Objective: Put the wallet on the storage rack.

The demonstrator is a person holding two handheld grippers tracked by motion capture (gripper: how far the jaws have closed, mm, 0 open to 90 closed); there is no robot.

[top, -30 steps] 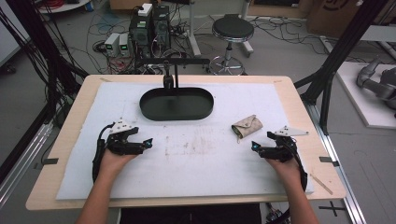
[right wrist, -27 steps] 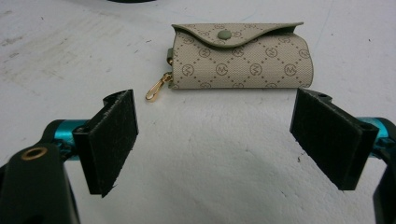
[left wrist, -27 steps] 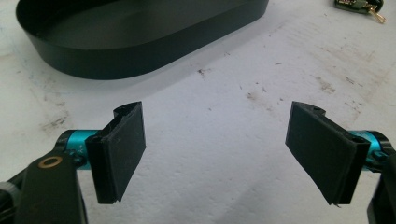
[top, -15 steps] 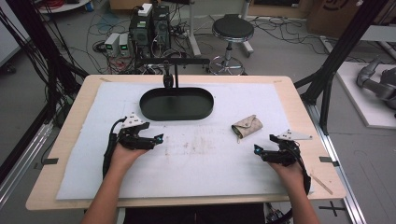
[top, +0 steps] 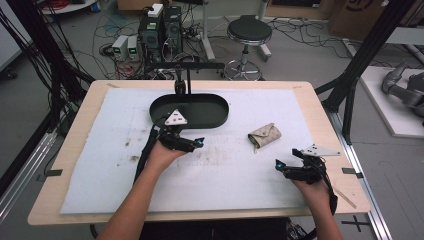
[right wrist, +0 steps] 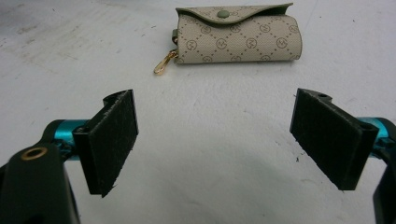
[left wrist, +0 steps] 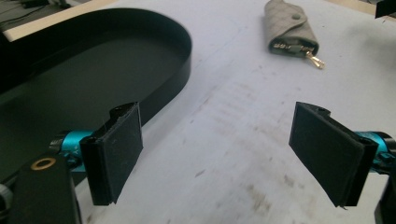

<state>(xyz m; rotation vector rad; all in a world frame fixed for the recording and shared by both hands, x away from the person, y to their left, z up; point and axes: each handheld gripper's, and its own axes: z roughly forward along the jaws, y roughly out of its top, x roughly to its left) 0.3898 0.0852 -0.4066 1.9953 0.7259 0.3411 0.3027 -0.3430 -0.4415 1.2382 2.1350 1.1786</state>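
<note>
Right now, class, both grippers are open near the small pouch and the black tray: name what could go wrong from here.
1. The left gripper hangs close beside the black tray; swinging toward the pouch could knock its wall.
2. The pouch's gold clip sticks out loose and could snag or get pinched.
3. The right gripper also faces the pouch; both closing in might collide.

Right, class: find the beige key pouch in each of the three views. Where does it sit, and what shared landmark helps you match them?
High view: key pouch, right of centre, right of the black oval tray.
Left gripper view: top right, clasp end nearest.
Right gripper view: top centre, flap up.
Shared landmark: its gold clasp.
</note>
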